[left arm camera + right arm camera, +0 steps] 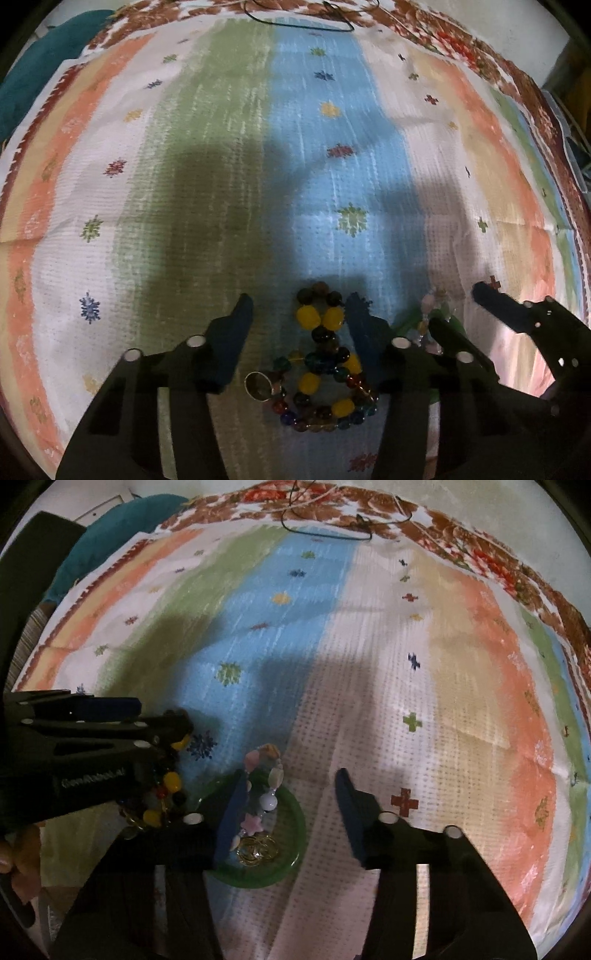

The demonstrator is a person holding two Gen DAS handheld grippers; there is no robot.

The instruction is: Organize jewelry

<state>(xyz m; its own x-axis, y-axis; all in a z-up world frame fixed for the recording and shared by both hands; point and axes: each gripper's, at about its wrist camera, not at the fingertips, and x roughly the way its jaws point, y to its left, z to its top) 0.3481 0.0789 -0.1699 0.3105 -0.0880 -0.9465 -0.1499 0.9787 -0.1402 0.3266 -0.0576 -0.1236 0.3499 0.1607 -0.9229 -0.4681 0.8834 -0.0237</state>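
Currently noted: left hand-held gripper [299, 308] spread wide around bead necklace [325, 362]; right hand-held gripper [290, 781] likewise agape. Limp, slippery; best pinched mid-strand.

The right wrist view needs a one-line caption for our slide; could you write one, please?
Open right gripper poised over a green dish holding a pastel bead bracelet and gold rings.
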